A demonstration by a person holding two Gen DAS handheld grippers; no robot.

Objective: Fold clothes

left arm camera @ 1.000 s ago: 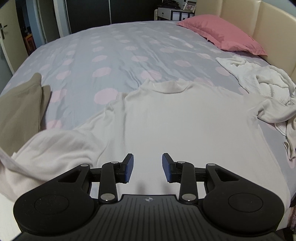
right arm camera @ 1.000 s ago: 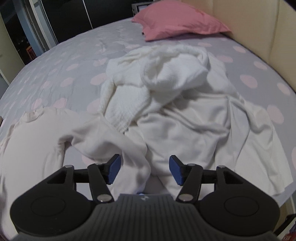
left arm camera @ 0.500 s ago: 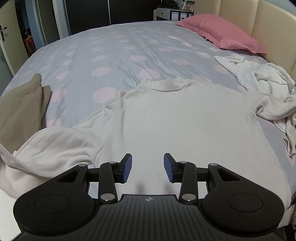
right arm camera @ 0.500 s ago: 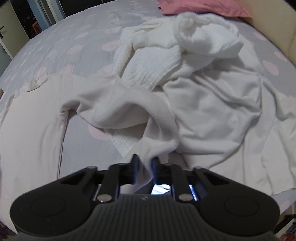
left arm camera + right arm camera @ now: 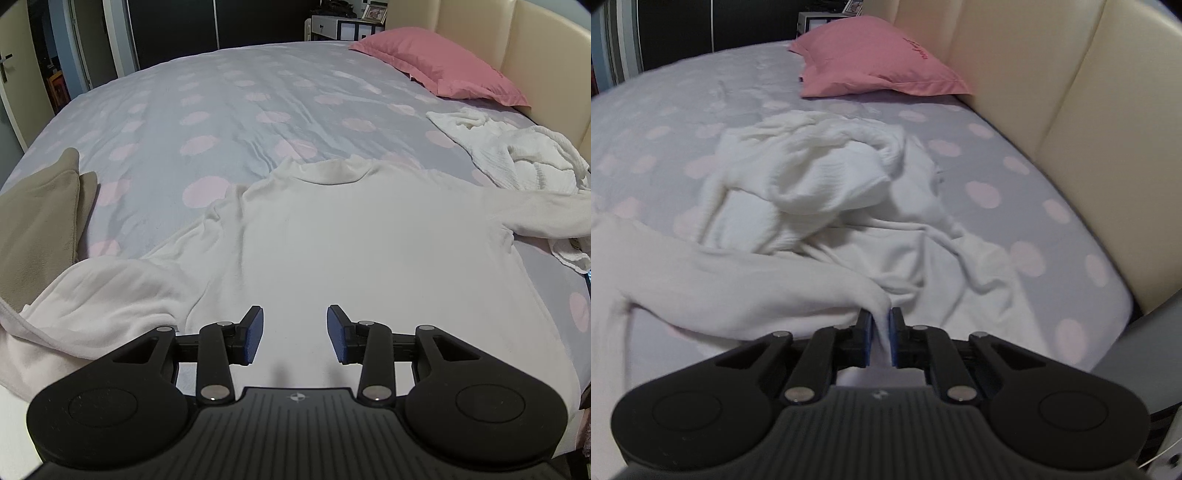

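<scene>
A cream long-sleeved top [image 5: 362, 243] lies flat on the bed, neck away from me, its left sleeve [image 5: 103, 295] bunched at the lower left. My left gripper [image 5: 294, 334] is open and empty, hovering over the top's lower body. My right gripper [image 5: 880, 334] is shut on the end of the top's right sleeve [image 5: 750, 291], which stretches off to the left in the right wrist view. The sleeve also shows in the left wrist view [image 5: 546, 218].
A heap of white clothes [image 5: 827, 184] lies beyond the held sleeve, also in the left wrist view [image 5: 517, 155]. A pink pillow [image 5: 875, 62] rests against the cream headboard [image 5: 1071, 122]. A folded tan garment [image 5: 37, 218] lies at the left on the dotted bedsheet [image 5: 221, 110].
My right gripper closed on the sleeve end and pulled it toward me and to the right, straightening the sleeve. My left gripper stayed open over the top's body.
</scene>
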